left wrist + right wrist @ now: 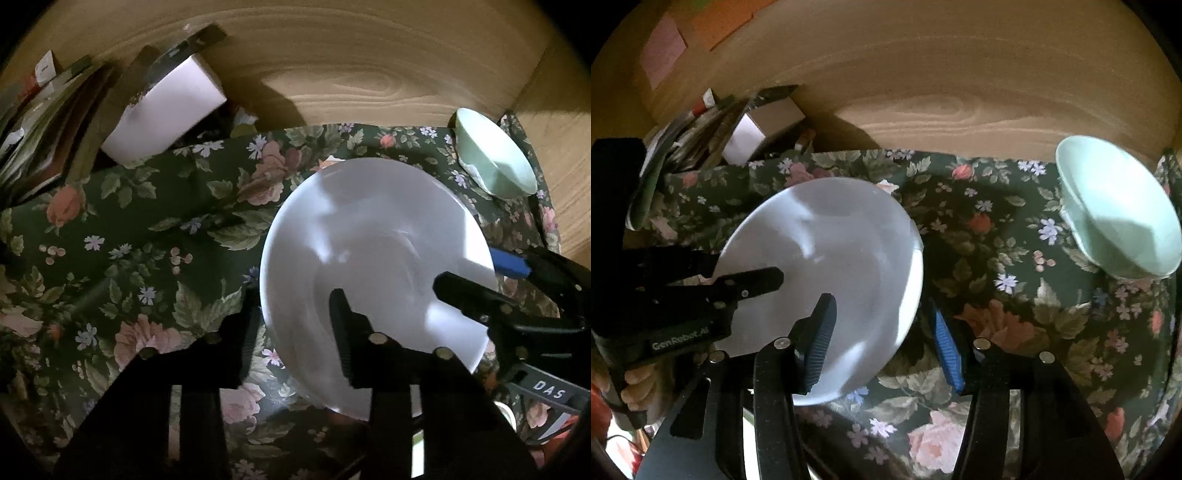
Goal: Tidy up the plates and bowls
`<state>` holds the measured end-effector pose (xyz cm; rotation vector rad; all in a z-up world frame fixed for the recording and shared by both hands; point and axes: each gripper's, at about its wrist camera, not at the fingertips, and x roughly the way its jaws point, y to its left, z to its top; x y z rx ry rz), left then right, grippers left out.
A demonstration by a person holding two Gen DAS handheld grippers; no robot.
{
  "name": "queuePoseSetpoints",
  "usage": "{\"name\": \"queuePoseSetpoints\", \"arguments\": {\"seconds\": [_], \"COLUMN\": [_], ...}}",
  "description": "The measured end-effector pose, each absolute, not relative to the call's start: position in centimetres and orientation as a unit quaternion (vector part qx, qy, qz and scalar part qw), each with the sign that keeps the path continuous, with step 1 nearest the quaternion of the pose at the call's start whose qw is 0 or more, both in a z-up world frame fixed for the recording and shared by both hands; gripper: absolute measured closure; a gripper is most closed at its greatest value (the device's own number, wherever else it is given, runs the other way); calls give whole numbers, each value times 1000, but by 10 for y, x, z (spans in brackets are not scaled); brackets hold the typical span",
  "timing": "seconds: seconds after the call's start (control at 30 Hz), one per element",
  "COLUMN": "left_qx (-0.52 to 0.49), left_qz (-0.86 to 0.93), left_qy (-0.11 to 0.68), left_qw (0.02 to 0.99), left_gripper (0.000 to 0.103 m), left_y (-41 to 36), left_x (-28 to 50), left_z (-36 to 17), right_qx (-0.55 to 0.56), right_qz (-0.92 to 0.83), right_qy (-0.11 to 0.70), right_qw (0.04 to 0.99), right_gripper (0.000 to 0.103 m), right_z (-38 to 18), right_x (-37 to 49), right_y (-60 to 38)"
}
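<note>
Left wrist view. The left gripper is seen pointing steeply down at a white plate lying on a flowered cloth. The plate's near-left rim is straddled: one finger is set outside on the cloth, the other inside over the plate's face. The jaws are narrowed around the rim; whether the pads press on it cannot be told. To the right, the right gripper is seen at the plate's opposite edge, one black finger above the plate and a blue pad beyond the rim. A green bowl is seen far ahead to the right, tipped on its side against a wooden wall. A white box and stacked papers are noted ahead to the left.

Right wrist view. The right gripper is seen with the plate's right edge between its blue pads. The gap looks wider than the rim, yet the jaws are judged nearly closed; actual contact cannot be told. The plate appears tilted. The bowl lies well apart, ahead to the right. The left gripper is seen on the plate's far-left side, with a hand below it.

Risks, as judged. The smooth thin rim may slip from the pads. Uneven lifting by the two sides could twist the plate loose. The loose cloth could be dragged. The tipped bowl could be rolled by a knock.
</note>
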<state>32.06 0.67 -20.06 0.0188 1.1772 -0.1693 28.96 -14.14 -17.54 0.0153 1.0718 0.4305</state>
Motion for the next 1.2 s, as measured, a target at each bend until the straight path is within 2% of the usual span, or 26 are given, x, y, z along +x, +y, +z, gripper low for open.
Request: {"name": "queuePoseSetpoints", "arguments": {"seconds": [0.03, 0.13, 0.43, 1.2], "left_qx": [7, 4, 27, 3], "left_qz": [-79, -84, -86, -91], "left_qy": [555, 558, 531, 433], "left_qw": [828, 825, 843, 897], "left_gripper": [71, 81, 82, 82], "left_y": [8, 5, -4, 16], "left_x": [321, 324, 314, 234], "left_z": [-201, -204, -193, -106], "right_qx": [5, 21, 39, 33], "right_qz": [197, 199, 197, 206], "right_qy": [508, 506, 496, 413], "right_qw": [839, 839, 845, 887], "right_gripper": [85, 86, 86, 86], "right_z": [-176, -179, -170, -94], "right_x": [289, 289, 280, 207], "right_y": [-141, -145, -151, -136]}}
